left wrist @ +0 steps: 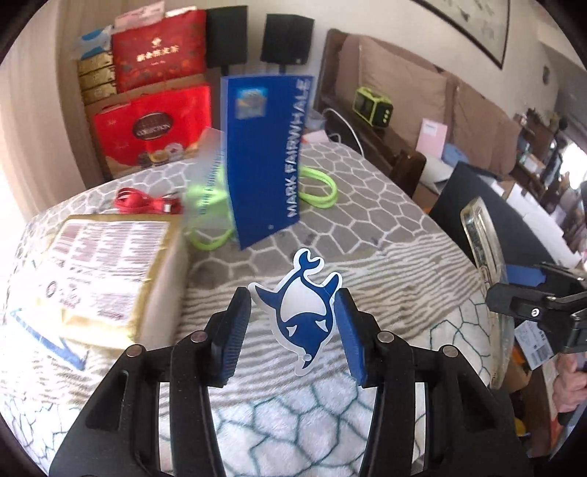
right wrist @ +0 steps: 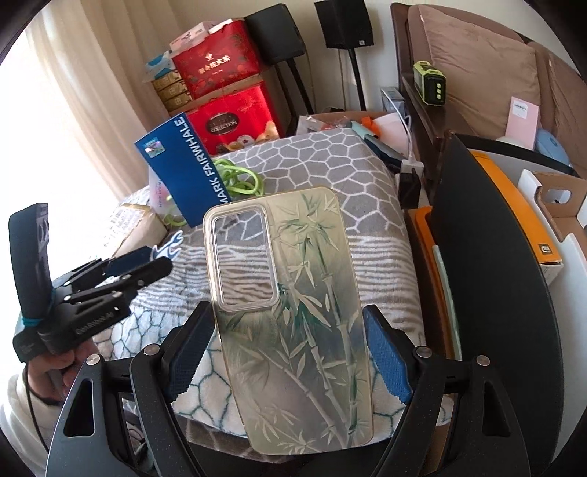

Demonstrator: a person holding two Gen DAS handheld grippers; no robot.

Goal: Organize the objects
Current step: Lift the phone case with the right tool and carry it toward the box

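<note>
Surface: patterned blanket (left wrist: 367, 205), grey and white with honeycomb and wavy bands, covers what I work over; one brown sofa (left wrist: 422, 95) stands behind it.
Left gripper (left wrist: 293, 308): I see its blue pads pressed on both edges of one whale cutout (left wrist: 304, 312), blue and white, held upright above the blanket with its tail up.
Right gripper (right wrist: 290, 348): clamped across one phone case (right wrist: 293, 315), printed with bamboo, its clear camera window toward the far end; the pads meet its two long edges.
Blue box (left wrist: 264, 157): one, lettered MARK FAIRWHALE, standing tilted on the blanket beyond the whale.
Clear sleeve (left wrist: 205, 176): one, blurred, leaning at the blue box's left side.
Green cable (left wrist: 319, 187): I count one coil of bright green loops lying behind and around the blue box's base.
Red cord (left wrist: 146, 201): one, bunched on the blanket left of the green cable.
Gold package (left wrist: 99, 264): one flat pack with a printed label, lying at the left, apart from the whale.
Red gift boxes (left wrist: 154, 113): two, stacked against the curtain at the back.
Black speakers (right wrist: 345, 22): two on stands behind the boxes.
Green-edged device (right wrist: 429, 82): one, on the dark wood ledge by the sofa.
</note>
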